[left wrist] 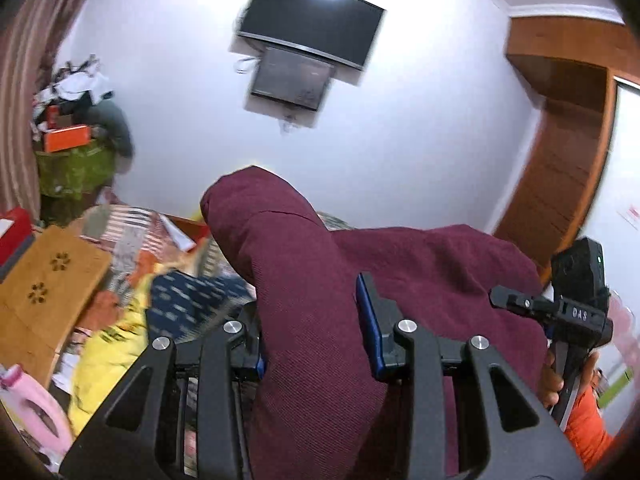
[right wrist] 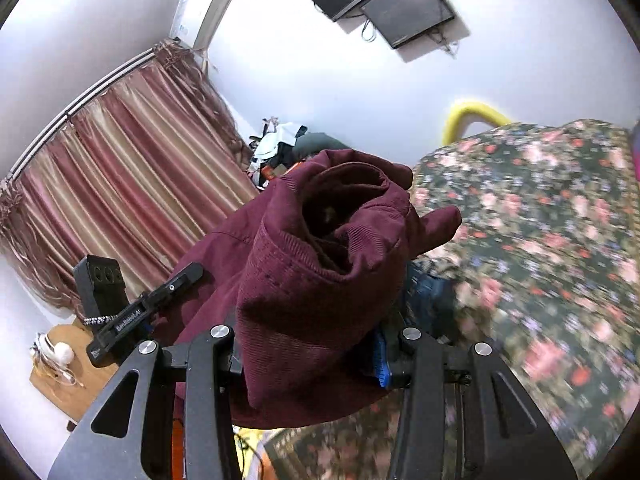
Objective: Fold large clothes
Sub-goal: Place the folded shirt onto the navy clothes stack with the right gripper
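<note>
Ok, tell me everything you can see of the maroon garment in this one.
The maroon garment is a thick, finely ribbed knit with a stitched hem. It is lifted off the floral bed, bunched and draped. The left gripper and right gripper each clamp a fold between their jaws. An opening like a cuff or sleeve end gapes toward the right camera. Its full shape is hidden.
</note>
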A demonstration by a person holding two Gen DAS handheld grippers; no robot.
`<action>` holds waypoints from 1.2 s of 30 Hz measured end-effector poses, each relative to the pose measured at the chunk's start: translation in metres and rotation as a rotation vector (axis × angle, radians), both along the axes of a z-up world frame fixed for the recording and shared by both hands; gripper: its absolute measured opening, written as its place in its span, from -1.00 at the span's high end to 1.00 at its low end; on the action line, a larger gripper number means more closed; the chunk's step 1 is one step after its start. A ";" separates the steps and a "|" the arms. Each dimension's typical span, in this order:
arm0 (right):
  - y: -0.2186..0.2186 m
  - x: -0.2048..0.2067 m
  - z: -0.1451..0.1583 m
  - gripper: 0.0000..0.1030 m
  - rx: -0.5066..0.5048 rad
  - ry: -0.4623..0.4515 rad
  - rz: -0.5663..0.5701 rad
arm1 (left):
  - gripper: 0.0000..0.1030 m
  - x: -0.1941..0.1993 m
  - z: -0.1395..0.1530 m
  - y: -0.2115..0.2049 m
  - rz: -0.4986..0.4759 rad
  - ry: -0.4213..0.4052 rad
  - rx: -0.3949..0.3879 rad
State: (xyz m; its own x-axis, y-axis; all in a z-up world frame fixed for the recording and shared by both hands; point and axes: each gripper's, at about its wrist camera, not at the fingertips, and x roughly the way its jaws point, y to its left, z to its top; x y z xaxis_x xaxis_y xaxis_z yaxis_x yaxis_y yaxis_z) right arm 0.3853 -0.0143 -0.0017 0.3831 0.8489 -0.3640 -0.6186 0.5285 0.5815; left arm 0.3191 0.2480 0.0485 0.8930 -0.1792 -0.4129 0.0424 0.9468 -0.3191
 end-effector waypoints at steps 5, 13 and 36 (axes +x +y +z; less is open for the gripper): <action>0.058 0.052 -0.051 0.25 -0.002 0.025 0.012 | 0.30 0.043 -0.031 0.051 0.108 0.058 0.044; 0.104 0.104 -0.167 0.23 -0.224 0.183 -0.002 | 0.22 0.114 -0.178 0.108 0.270 0.391 0.178; 0.046 -0.066 -0.019 0.01 -0.278 -0.247 -0.083 | 0.01 -0.041 -0.052 0.010 0.249 0.127 0.307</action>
